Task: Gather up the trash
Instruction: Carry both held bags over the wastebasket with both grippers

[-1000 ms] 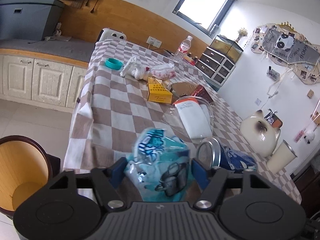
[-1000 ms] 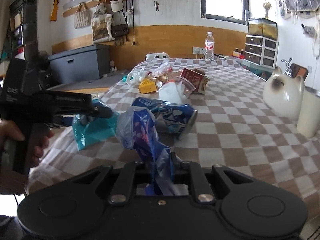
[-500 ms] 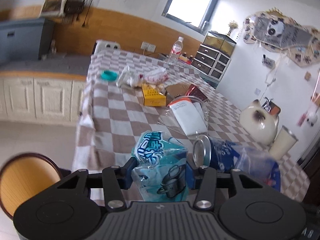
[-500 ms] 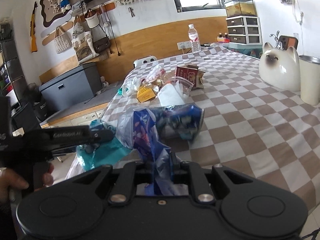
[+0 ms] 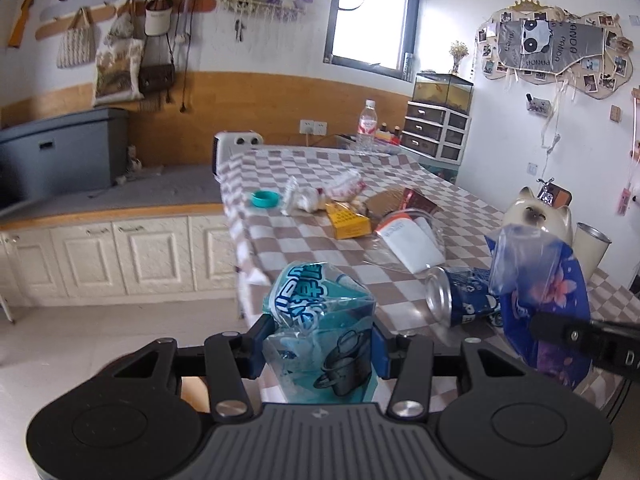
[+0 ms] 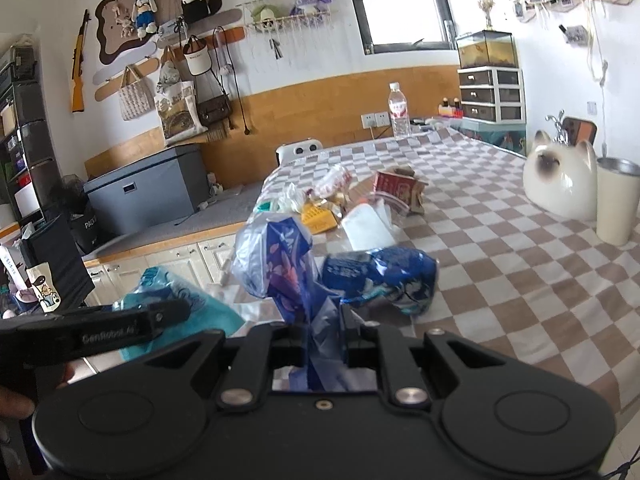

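Left tongs (image 5: 319,346) pinching teal wrapper (image 5: 320,332), held off the near left corner of the checkered table (image 5: 472,216). Right tongs (image 6: 323,338) pressed onto blue bag (image 6: 288,276). Blue can (image 6: 380,280) lies by the near edge

The blue wrapper (image 6: 288,280) hides the right tool's fingertips. The teal bag (image 5: 320,336) covers the worktop (image 5: 400,184) edge behind it. A hand (image 6: 16,404), perhaps the left, is cut off at the frame edge.
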A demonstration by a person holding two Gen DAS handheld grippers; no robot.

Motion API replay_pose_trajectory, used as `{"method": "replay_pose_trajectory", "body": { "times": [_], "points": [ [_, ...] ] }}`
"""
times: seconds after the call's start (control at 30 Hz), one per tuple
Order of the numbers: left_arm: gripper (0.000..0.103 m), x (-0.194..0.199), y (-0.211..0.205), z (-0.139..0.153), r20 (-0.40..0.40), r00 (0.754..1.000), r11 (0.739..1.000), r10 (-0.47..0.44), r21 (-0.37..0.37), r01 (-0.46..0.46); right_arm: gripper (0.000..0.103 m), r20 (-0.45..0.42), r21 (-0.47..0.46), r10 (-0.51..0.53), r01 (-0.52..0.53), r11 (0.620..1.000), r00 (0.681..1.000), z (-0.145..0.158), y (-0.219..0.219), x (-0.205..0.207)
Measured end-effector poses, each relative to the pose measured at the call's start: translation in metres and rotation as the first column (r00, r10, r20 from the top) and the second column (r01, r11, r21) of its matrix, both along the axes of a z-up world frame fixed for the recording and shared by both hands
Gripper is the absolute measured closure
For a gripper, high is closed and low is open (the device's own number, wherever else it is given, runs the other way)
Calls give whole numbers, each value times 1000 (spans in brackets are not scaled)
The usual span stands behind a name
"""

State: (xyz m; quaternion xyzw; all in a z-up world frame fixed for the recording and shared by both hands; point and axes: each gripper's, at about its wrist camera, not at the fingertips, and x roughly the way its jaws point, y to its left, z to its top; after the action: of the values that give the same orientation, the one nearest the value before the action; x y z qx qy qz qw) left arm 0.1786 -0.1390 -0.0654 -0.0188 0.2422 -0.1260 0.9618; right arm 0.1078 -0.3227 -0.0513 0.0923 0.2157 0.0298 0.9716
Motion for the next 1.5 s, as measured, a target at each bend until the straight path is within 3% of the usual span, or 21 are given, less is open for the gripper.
{"method": "replay_pose_trajectory", "body": {
  "times": [0.53, 0.9, 1.23, 1.5],
  "points": [
    [53, -37, 64, 32, 76, 994, 997, 79, 6, -79, 89, 44, -55, 42, -40, 998, 998, 23, 60, -6],
    [53, -37, 126, 32, 76, 978, 981, 193, 5, -194, 89, 32, -70, 164, -162, 984, 986, 25, 120, 23],
    [53, -20, 183, 20, 27, 956, 957, 291, 6, -292, 89, -30, -85, 308, -310, 947, 951, 16, 183, 67],
    [53, 11, 216, 3, -44, 940, 941, 337, 25, -336, 89, -147, -88, 391, -406, 910, 908, 3, 223, 124]
  ]
}}
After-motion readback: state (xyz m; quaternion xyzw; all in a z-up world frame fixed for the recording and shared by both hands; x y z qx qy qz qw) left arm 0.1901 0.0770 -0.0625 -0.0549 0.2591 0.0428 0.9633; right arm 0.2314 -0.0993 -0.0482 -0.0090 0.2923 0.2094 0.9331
